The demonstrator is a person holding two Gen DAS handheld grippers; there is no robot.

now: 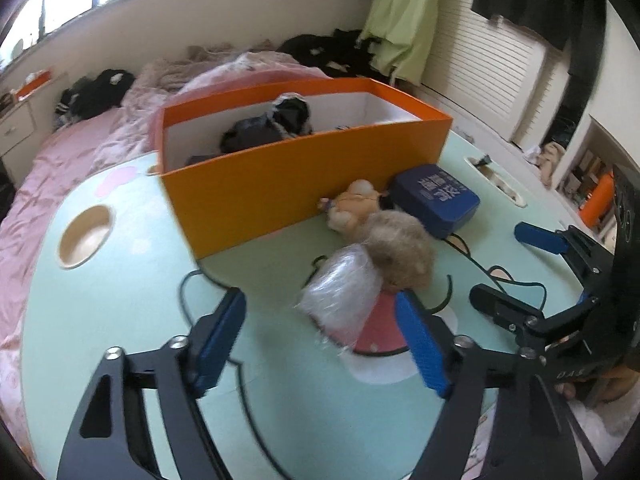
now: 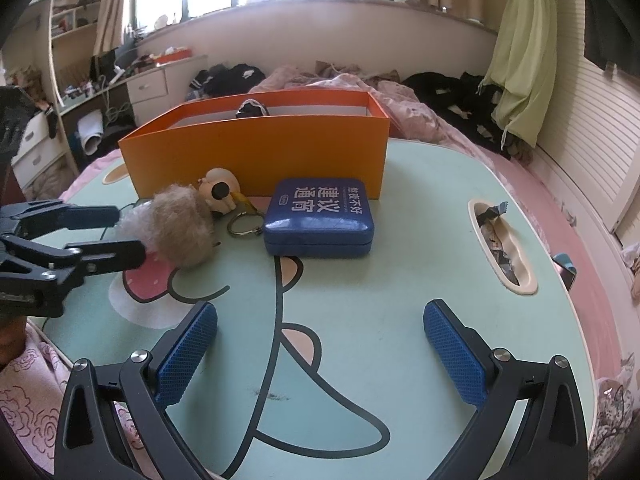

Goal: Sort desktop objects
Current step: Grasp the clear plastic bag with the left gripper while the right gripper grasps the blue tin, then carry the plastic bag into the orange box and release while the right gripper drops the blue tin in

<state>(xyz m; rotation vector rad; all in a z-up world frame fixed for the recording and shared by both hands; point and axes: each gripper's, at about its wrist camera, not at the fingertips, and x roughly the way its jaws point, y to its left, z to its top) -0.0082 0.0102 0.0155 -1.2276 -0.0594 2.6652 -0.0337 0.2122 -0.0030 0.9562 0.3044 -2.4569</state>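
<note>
Left gripper (image 1: 322,334) jaws stand apart, a clear plastic bag (image 1: 340,294) and furry toy (image 1: 400,252) mid-frame between them. Right gripper (image 2: 320,354) jaws also apart over the bare surface (image 2: 400,264); blue case (image 2: 320,218) sits centre, before the orange box (image 2: 256,152).

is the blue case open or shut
Shut: the blue case lies flat on the table with its lid down, the seam closed along the whole front edge.

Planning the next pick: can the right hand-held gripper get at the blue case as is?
Probably yes. The right hand-held gripper is open and faces the blue case across bare table; only the keyring lies close beside it.
</note>
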